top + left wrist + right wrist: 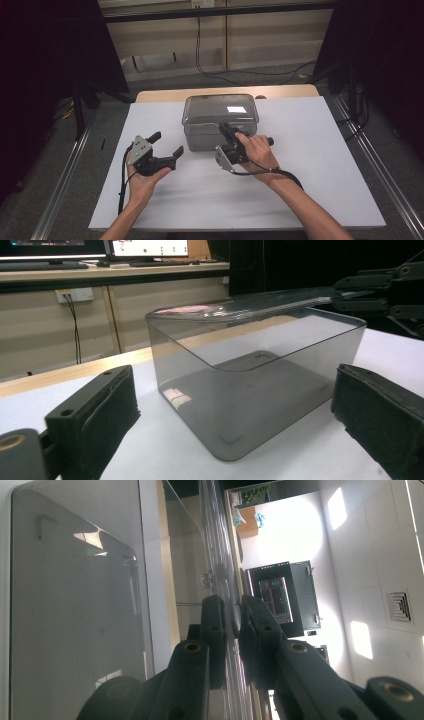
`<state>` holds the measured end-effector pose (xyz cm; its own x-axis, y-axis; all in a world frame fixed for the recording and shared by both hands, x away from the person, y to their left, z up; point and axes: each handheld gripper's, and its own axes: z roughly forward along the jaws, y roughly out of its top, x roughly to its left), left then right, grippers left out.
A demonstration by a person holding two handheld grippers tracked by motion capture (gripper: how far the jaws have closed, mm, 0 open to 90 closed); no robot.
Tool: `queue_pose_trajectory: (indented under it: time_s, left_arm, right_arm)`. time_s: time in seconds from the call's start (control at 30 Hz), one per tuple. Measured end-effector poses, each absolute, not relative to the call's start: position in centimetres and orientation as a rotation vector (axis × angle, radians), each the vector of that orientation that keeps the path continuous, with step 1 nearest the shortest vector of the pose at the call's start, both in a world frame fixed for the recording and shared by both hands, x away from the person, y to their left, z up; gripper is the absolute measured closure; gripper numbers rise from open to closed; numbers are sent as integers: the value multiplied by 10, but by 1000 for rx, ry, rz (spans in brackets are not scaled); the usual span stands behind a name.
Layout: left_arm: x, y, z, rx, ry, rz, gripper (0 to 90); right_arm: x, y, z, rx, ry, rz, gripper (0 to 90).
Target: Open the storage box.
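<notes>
Right gripper (226,131) pinches the clear flat plastic lid (220,107) edge above the smoky rectangular plastic box (250,385); left gripper (167,142), jaws spread, faces the box's short end.

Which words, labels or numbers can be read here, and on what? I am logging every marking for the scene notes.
None can be read.
Monitors on the desk: coloured marks, too small and blurred.
Screen beyond the clear lid: lit marks, illegible.
Smoky plastic box: no label seen.
</notes>
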<state>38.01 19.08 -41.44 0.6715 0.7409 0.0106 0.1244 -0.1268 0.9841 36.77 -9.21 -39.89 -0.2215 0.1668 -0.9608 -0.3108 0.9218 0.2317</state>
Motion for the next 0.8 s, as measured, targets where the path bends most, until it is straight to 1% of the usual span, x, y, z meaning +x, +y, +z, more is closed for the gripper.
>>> queue_pose_trajectory:
  time_s: [0.07,0.3,0.53,0.8]
  left_arm:
    - [383,189,-413,1622,688,611,66]
    - [398,181,-408,1635,686,625,40]
    - [409,175,-407,1624,668,617,47]
    - [425,169,-406,1636,641,656,62]
  right_arm:
    - [368,-92,-399,-109,1739,439,809]
    - [369,-92,-394,-104,1729,445,812]
    - [371,-91,-388,-95,1720,444,813]
    - [373,-91,-383,-92,1715,444,815]
